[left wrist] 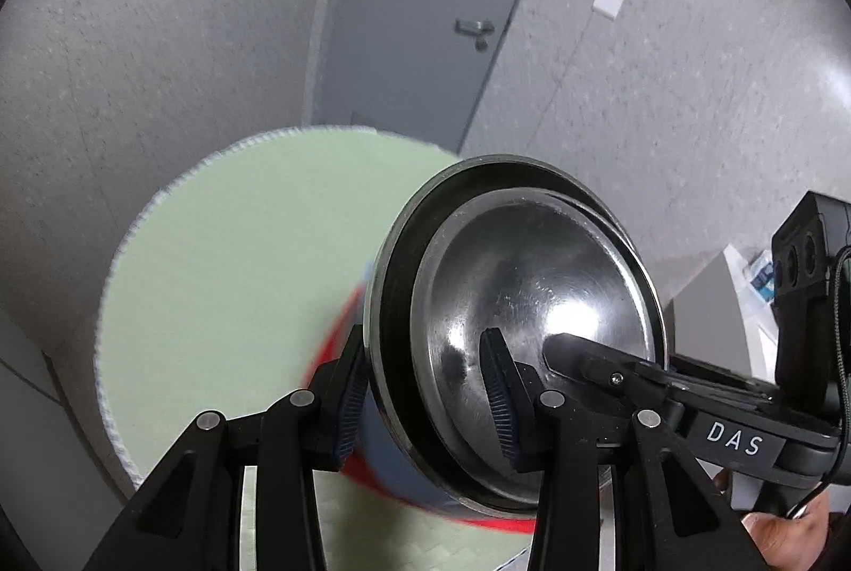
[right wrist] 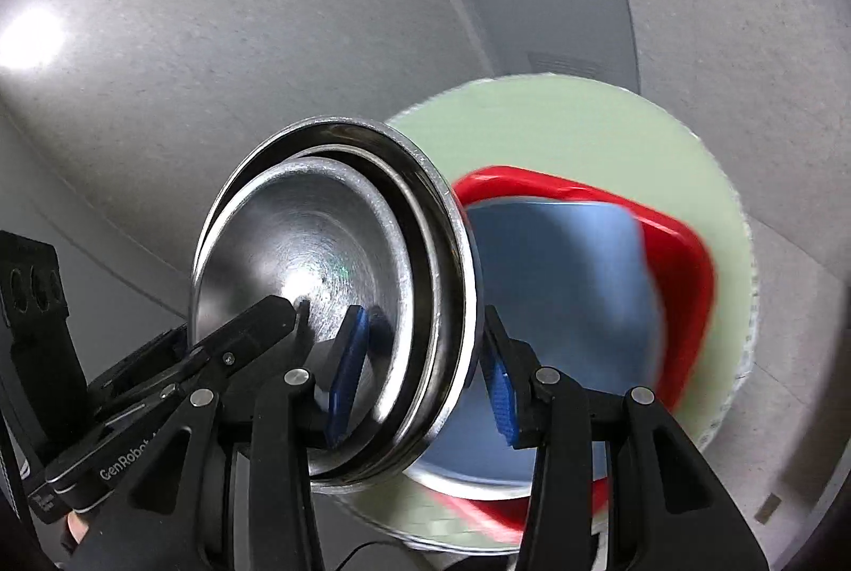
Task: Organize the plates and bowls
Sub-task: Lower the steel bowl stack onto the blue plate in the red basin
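Note:
A stack of steel bowls [left wrist: 532, 305] is held tilted on edge above a round pale green mat [left wrist: 223, 262]. My left gripper [left wrist: 425, 390] is shut on the stack's rim, one finger inside, one outside. My right gripper [right wrist: 425, 379] is shut on the same stack of steel bowls [right wrist: 319, 252] from the opposite side. Behind the stack lie a blue plate [right wrist: 558, 284] and a red plate [right wrist: 686, 262] on the green mat [right wrist: 558, 129]. Each gripper's fingers show in the other's view.
A grey floor [left wrist: 133, 66] surrounds the mat. A grey door [left wrist: 425, 2] with a handle stands behind. A white surface with a blue box [left wrist: 760, 276] sits at the right edge of the left wrist view.

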Tool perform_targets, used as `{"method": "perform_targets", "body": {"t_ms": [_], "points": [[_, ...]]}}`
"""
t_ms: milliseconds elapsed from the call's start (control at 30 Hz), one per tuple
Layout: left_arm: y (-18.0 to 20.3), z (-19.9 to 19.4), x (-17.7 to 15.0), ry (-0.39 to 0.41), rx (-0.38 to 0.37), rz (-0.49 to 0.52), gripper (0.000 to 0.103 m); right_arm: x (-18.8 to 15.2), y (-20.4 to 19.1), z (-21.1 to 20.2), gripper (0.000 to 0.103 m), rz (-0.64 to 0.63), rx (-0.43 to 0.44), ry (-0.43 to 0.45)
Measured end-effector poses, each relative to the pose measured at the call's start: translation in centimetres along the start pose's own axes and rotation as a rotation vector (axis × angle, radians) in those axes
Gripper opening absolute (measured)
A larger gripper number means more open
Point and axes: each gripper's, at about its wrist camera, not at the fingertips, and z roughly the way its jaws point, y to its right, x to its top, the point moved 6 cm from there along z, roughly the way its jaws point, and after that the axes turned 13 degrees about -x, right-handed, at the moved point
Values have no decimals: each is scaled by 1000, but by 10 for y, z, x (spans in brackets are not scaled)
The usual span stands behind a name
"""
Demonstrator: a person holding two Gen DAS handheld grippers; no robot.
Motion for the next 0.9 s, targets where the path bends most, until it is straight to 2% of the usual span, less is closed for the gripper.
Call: {"method": "perform_targets", "body": {"t_ms": [167,300,467,700,800,900], "points": [[3,49,5,-78,4,-66,37,-5,31,22,42,-23,-31,-82],[-11,72,21,-109,22,-102,37,-7,37,34,42,-36,-28,-127],[-14,91,37,-123,41,-133,37,-13,38,45,42,-59,-28,-162],[-10,108,36,-141,74,-151,37,-13,38,56,42,-86,-37,-179],[-6,109,37,-138,87,-147,42,-13,39,58,42,-90,-33,-181],[1,111,30,-136,88,-140,52,-12,38,57,42,-94,-30,-177]]}}
